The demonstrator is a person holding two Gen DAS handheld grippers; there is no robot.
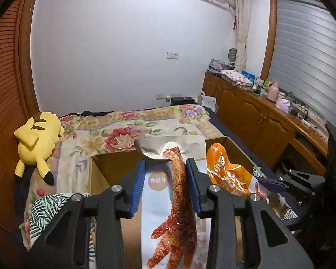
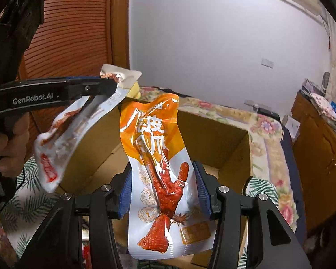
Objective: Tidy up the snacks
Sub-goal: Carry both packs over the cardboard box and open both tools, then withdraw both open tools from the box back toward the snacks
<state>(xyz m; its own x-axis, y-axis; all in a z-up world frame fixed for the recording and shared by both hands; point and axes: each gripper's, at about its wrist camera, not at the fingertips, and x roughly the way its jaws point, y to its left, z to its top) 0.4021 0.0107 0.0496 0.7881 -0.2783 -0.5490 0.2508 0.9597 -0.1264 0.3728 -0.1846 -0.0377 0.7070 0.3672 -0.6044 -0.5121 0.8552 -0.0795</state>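
My left gripper (image 1: 165, 174) is shut on a white chicken-foot snack packet (image 1: 168, 219) and holds it over an open cardboard box (image 1: 114, 163) on the bed. That packet (image 2: 62, 139) and the left gripper (image 2: 109, 85) also show in the right wrist view, upper left. My right gripper (image 2: 163, 190) is shut on an orange-and-white chicken-foot packet (image 2: 161, 174), upright above the same box (image 2: 230, 139). The orange packet (image 1: 228, 174) and the right gripper (image 1: 271, 183) show at the right of the left wrist view.
The box sits on a bed with a floral quilt (image 1: 127, 125). A yellow plush toy (image 1: 37, 143) lies at the bed's left. A leaf-print cloth (image 2: 29, 201) lies beside the box. A wooden cabinet (image 1: 257, 116) with clutter runs along the right wall.
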